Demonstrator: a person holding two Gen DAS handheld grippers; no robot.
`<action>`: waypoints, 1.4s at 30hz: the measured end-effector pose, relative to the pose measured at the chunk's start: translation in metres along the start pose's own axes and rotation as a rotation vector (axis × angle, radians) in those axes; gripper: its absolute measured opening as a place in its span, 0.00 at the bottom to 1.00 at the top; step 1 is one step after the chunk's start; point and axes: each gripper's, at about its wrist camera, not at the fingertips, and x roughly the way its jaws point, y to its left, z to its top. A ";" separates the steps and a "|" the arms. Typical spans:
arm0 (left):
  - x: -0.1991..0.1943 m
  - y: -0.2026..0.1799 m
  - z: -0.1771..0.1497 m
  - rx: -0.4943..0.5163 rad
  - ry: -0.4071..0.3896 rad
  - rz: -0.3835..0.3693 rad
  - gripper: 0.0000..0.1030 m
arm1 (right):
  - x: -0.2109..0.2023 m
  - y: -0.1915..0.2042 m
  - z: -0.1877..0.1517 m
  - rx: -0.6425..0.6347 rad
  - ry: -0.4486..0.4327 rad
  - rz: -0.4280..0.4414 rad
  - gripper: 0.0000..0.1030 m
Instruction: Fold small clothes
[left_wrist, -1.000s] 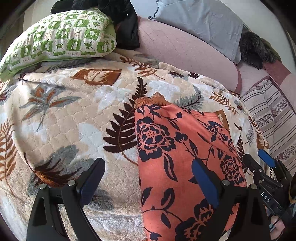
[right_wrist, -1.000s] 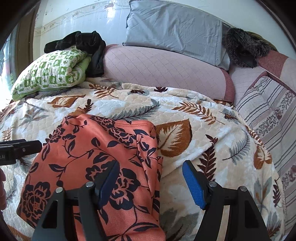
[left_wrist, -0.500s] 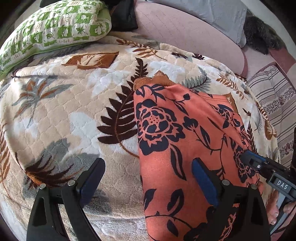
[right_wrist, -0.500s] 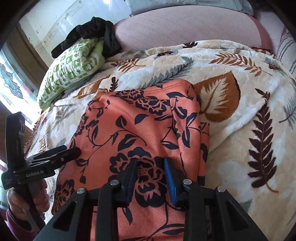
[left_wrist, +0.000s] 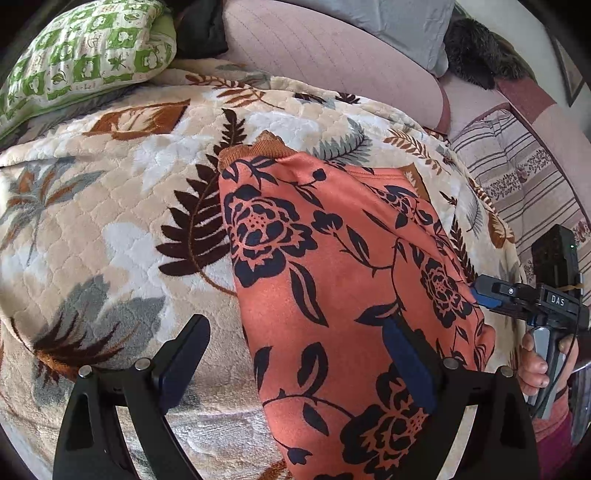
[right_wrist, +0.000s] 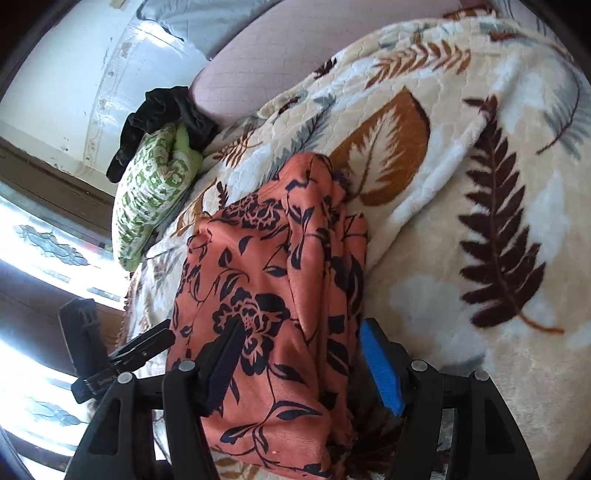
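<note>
Orange floral garment (left_wrist: 332, 280) lies partly folded on the leaf-print blanket (left_wrist: 110, 221), right side bunched; further folds remain. Left tongs (left_wrist: 295, 369) gape wide, empty. Right tongs (right_wrist: 299, 365), jaws just reopened, straddle the bunched edge without pinching it

Orange floral garment (left_wrist: 332, 288) cut off at bottom edge, right hand-held gripper (left_wrist: 484, 295) tips behind its fold

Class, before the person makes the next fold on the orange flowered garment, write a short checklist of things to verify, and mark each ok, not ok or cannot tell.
1. Garment lies on the blanket: ok.
2. Left gripper open, one finger over the cloth: ok.
3. Right gripper has just been opening, with bunched cloth between its fingers: firm hold cannot tell.
4. Garment lies smooth: not ok, ridged along its right side.
5. Pillow lies apart from the garment: ok.
</note>
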 end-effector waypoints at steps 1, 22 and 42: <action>0.001 0.001 0.000 0.001 0.008 -0.023 0.92 | 0.003 -0.005 -0.001 0.017 0.017 0.017 0.67; 0.033 0.009 0.003 -0.108 0.111 -0.223 0.92 | 0.050 -0.029 0.004 0.122 0.084 0.268 0.70; 0.007 0.012 0.004 -0.112 -0.019 -0.166 0.57 | 0.050 0.032 -0.001 -0.050 -0.016 0.149 0.43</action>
